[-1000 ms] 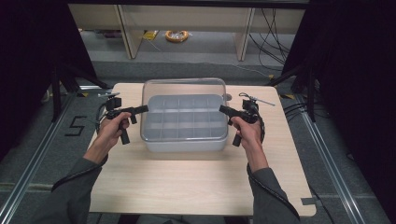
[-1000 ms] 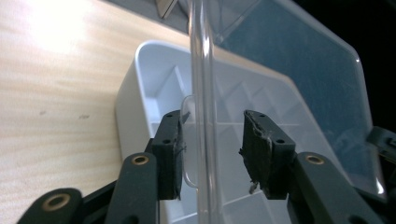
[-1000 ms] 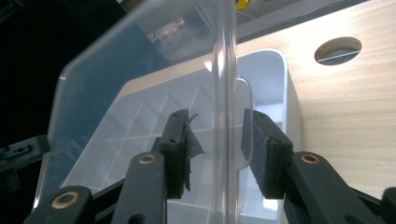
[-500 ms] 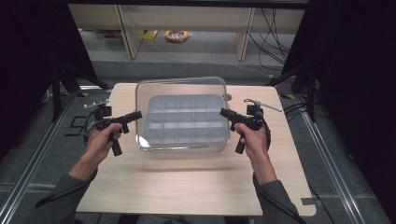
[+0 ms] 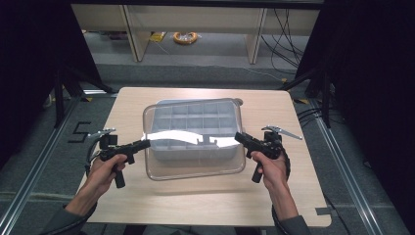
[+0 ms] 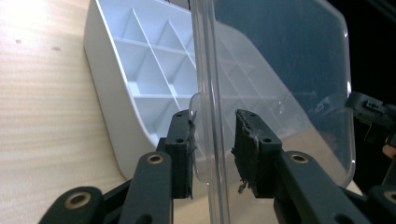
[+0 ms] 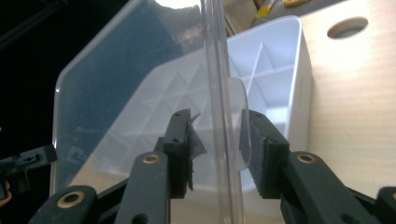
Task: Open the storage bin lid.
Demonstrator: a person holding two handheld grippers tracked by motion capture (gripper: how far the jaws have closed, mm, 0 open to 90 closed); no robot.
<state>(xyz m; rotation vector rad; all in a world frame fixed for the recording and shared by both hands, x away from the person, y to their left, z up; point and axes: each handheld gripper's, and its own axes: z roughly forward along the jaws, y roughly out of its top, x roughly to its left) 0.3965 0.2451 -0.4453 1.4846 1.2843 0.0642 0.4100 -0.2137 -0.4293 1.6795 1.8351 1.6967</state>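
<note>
The left gripper (image 6: 213, 156), with its 2 black jaws rising from the bottom edge, straddles the rim of a clear plastic lid (image 6: 280, 79). The jaws stand apart, with a gap between each worn pad and the lid's edge, which runs upright between them. A small rounded tab on the lid sits beside the left jaw. Behind the lid, a white plastic organiser tray (image 6: 109, 93) with triangular-looking divided compartments rests on the pale wooden table (image 6: 42, 102). Far right, part of the other black gripper (image 6: 373, 109) shows against darkness.
</note>
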